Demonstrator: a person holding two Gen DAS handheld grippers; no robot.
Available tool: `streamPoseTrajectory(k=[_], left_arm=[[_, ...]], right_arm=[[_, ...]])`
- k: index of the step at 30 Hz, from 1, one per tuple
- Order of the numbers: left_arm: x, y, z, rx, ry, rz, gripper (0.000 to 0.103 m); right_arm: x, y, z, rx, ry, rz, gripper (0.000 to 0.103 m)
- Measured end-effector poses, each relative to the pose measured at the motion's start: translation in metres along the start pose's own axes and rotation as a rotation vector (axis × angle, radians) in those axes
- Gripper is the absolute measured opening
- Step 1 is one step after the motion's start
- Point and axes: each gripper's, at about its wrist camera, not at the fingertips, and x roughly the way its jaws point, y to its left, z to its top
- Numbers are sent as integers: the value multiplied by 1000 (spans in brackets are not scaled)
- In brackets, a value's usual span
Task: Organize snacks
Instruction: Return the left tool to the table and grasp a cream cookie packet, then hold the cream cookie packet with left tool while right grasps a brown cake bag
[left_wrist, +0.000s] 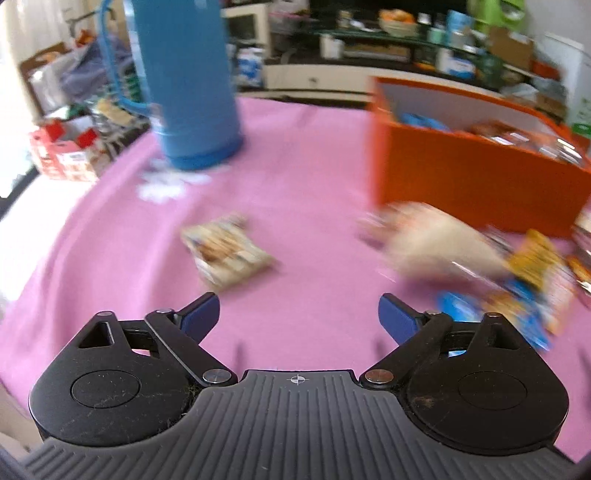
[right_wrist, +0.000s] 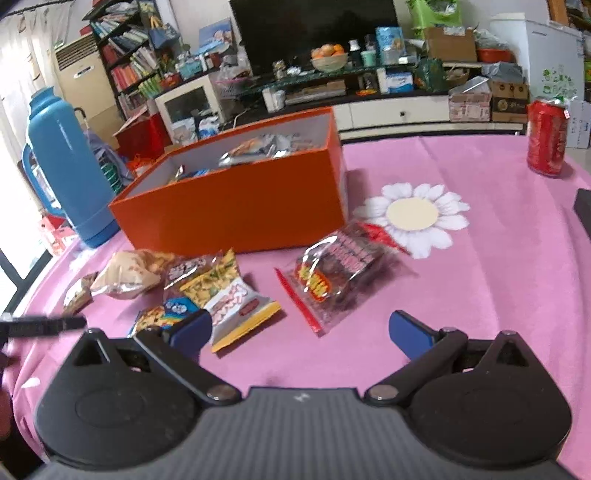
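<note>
Behind the table (right_wrist: 480, 295) with its pink cloth stands a low white TV cabinet (right_wrist: 399, 110) carrying a dark television (right_wrist: 314, 29). A full bookshelf (right_wrist: 125, 62) and a standing air conditioner (right_wrist: 81, 85) fill the left corner, where daylight enters

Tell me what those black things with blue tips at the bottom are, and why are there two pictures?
They are grabbers a person holds, one in each hand. Each has a small camera looking along its two fingers, so you get two pictures. The blurry one is from the left gripper, the sharper one from the right gripper. Both are open and hold nothing. On the pink cloth stands an orange box with some snacks already inside. More snack packets and a clear bag lie in front of it. A blue flask stands at the left and a red can at the right.
</note>
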Motion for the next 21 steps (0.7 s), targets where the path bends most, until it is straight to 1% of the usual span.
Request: streamPoseTrajectory(k=[2,4,6,7,9,10,11,12,13,14,17,21], left_arm=[[19,21,17,-27,11,39,84],[39,38,32,-76,38,18,85],[60,47,42,-122,82,4,84],[70,48,44,-135,104,9,82],[87,47,46,-135,138,26,73],[92,46,45,-129,153,31,63],[94,45,43,-121,153,32,59],[93,44,40,-125,140,18,53],[90,44,38,-126,129,3,32],[86,42,37,-110,120,-5,27],[73,35,26,-92,132,-63,27],[41,7,-6,-6,124,-113,27]], right_arm=[[4,2,-1,-9,14,2,101],[7,4,-2,-22,26,3,101],[10,6,-2,-31,36,5,101],[12,7,-2,-34,43,6,101],[14,8,-3,-38,50,6,101],[14,7,-3,-38,53,5,101],[15,7,-4,-37,54,3,101],[15,5,-4,-33,56,-1,101],[15,4,-4,-28,57,-3,101],[15,2,-3,-20,59,-5,101],[15,-1,-3,-2,58,-8,101],[14,-2,-3,0,50,-17,101]])
